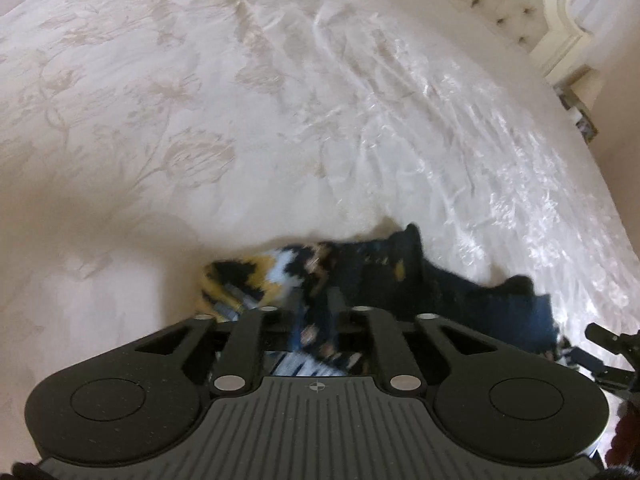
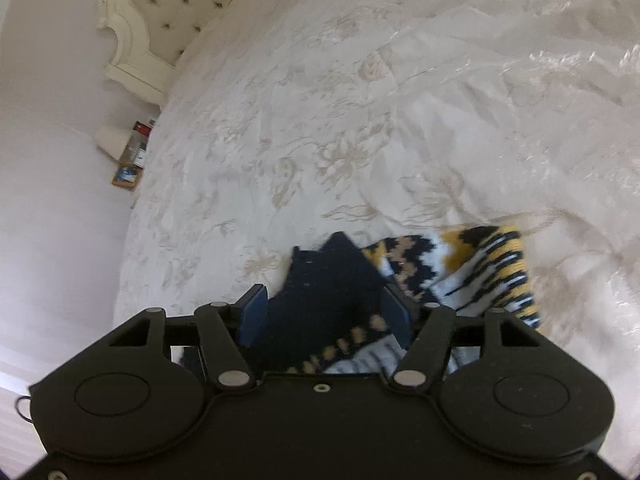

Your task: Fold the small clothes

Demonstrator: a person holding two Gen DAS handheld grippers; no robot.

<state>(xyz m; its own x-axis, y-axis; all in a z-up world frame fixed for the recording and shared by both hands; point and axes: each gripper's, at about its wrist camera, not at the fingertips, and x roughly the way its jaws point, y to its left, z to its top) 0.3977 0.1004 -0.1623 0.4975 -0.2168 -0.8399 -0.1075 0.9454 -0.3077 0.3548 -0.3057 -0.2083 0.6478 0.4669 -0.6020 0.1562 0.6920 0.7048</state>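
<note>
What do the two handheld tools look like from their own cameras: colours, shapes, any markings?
Both are matte black with two round discs and silver-pinned linkage arms. The left tool has a ribbed grey centre plate with a small crosshair mark. The right tool has a plain black plate with one small screw, and blue pads on its fingers.

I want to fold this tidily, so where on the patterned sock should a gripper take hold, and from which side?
Probably the dark cuff end of the patterned sock. In the right wrist view it sits raised between the right gripper fingers, a plain thick edge. Come from above, along the sock's length, jaws across its width. The yellow-striped toe end lies flat on the bedspread, harder to pinch.
</note>
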